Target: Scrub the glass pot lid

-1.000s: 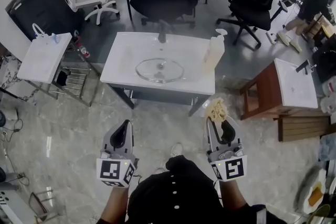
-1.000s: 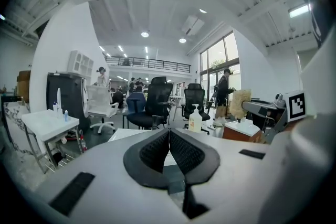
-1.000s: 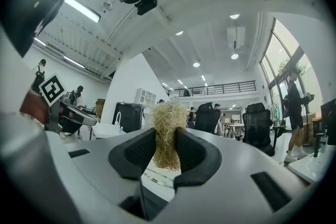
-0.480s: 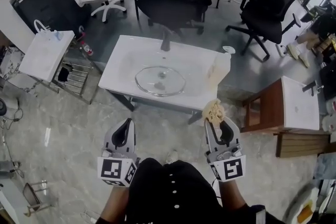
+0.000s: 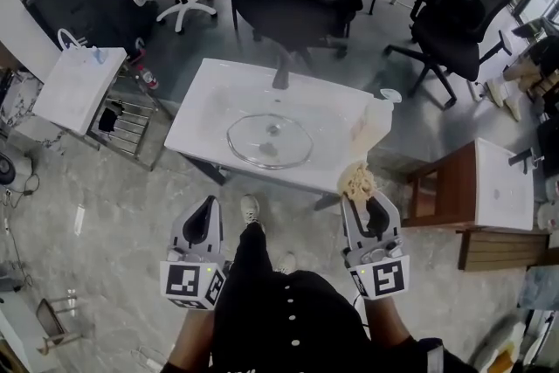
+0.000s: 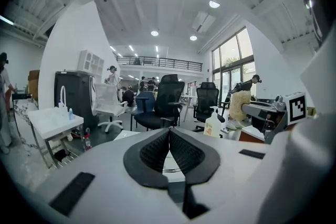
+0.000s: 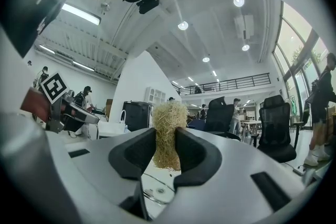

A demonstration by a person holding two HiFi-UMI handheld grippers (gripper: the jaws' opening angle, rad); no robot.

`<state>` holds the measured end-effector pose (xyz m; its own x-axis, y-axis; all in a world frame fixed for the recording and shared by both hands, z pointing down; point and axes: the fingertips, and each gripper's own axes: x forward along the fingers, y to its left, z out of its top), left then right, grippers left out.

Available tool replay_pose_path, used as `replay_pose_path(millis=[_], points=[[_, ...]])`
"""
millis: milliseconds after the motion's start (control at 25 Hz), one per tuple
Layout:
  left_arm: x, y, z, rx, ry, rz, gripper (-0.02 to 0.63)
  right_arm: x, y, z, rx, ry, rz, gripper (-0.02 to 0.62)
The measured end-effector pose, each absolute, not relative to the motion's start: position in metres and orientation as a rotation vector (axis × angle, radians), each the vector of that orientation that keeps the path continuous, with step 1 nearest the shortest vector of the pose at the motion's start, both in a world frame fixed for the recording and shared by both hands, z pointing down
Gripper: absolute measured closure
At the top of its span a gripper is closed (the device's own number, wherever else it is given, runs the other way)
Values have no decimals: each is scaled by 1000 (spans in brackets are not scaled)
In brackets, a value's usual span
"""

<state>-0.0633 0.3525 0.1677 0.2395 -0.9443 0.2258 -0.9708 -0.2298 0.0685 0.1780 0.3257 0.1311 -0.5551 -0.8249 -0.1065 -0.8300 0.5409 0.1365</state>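
The glass pot lid (image 5: 269, 140) lies flat in the basin of a white sink unit (image 5: 205, 105) ahead of me; part of the lid (image 7: 157, 189) shows under the right jaws. My left gripper (image 5: 207, 210) is held short of the sink's front edge, shut and empty, its pads (image 6: 169, 148) meeting. My right gripper (image 5: 362, 205) is shut on a tan fibre scrubber (image 5: 356, 182), held near the sink's front right corner. The scrubber (image 7: 169, 134) stands pinched upright between the jaws.
A soap dispenser bottle (image 5: 374, 122) stands on the sink's right edge, a dark tap (image 5: 281, 76) at its back. Black office chairs (image 5: 301, 0) crowd behind. A white side stand (image 5: 79, 87) is left, a brown cabinet with a white top (image 5: 489, 183) right. My foot (image 5: 250, 207) is on the marble floor.
Both grippers have come closer to the sink, which now sits lower and nearer in the head view. The scrubber stays pinched in the right jaws; a foot has stepped forward.
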Motion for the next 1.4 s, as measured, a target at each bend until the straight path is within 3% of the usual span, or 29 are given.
replay_pose_path(millis=[1400], points=[[-164, 72, 159, 2398, -1681, 105, 580, 85, 85, 108, -1633, 2660, 278, 468]])
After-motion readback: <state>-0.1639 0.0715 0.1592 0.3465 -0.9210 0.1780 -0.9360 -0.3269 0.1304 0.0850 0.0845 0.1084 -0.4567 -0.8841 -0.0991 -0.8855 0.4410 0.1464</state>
